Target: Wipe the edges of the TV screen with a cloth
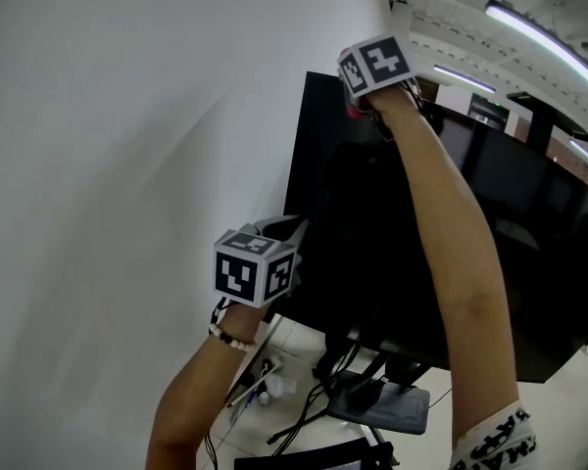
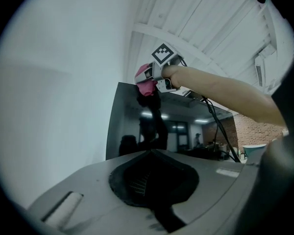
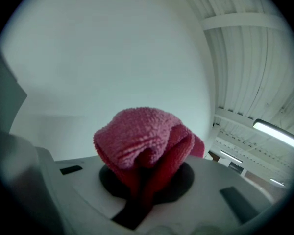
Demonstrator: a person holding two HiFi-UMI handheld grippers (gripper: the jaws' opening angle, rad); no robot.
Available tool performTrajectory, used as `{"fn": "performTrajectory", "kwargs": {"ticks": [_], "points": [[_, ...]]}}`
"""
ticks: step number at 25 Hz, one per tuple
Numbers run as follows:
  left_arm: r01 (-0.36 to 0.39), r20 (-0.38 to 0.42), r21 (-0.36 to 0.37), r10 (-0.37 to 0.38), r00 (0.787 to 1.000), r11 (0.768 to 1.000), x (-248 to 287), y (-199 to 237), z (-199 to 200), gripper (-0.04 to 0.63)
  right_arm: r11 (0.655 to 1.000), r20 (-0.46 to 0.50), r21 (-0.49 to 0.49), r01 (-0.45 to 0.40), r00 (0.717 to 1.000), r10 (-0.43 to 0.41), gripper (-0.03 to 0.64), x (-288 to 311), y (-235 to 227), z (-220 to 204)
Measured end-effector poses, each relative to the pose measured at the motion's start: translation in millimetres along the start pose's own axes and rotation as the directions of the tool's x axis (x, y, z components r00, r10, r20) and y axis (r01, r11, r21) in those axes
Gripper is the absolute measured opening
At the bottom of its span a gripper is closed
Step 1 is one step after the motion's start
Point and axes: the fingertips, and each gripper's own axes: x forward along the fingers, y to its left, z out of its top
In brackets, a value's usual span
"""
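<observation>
A bare white wall [image 1: 127, 164] lies to the left of both grippers. The left gripper [image 1: 286, 231] is held low, its jaws closed together with nothing between them. The left edge of the TV screen [image 1: 539, 223] stands just ahead of those jaws. Whether the gripper touches the edge cannot be told.

Up and to the right of it, the right gripper [image 1: 361, 104] is raised on an outstretched arm, its jaws clamped on a pink cloth [image 3: 139, 141]. The cloth bulges out beyond the jaw tips in a bunched fold. Seen from the left gripper, it sits at the screen's top edge, close to the top left corner.

Several things could go wrong from here:
- **Cloth slipping:** The cloth seems pinched only by its gathered part. Dragging it along the edge could tug it loose or roll it aside.
- **Scraping the screen:** If the cloth shifts, the hard jaw tips would likely scrape the frame or glass.
- **Rocking the set:** The pressure is applied high up, far above the stand [image 1: 377, 404] below the grippers. A firm push could rock the set towards the wall, more so if the left gripper is not bracing it.
- **Cables:** The cables [image 1: 309, 414] hanging beneath could snag if the set shifts.
</observation>
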Motion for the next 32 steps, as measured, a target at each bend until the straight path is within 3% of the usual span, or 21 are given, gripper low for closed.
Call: {"fn": "performTrajectory", "kwargs": {"ticks": [8,13,18,24,32], "points": [[0.013,0.010,-0.048,-0.012,1.000,0.999,-17,43,2,0.002,0.992,-0.023,-0.103,0.072,0.997,-0.075,0.046,45,50,32],[0.028,0.001,-0.067,-0.028,1.000,0.997,-26,51,-9,0.002,0.990,0.033,-0.128,0.053,0.998,-0.049,0.046,63,82,49],[0.015,0.003,-0.064,-0.015,1.000,0.998,-33,70,-5,0.002,0.980,0.030,-0.191,0.059,0.998,-0.055,0.046,80,104,50],[-0.096,0.054,-0.112,0.103,0.993,0.989,-27,105,12,0.002,0.960,0.044,-0.242,0.144,0.989,-0.138,0.046,77,110,31],[-0.092,0.061,-0.102,0.099,0.993,0.990,-22,98,19,0.002,0.977,0.030,-0.183,0.106,0.994,-0.102,0.046,82,141,-21]]}}
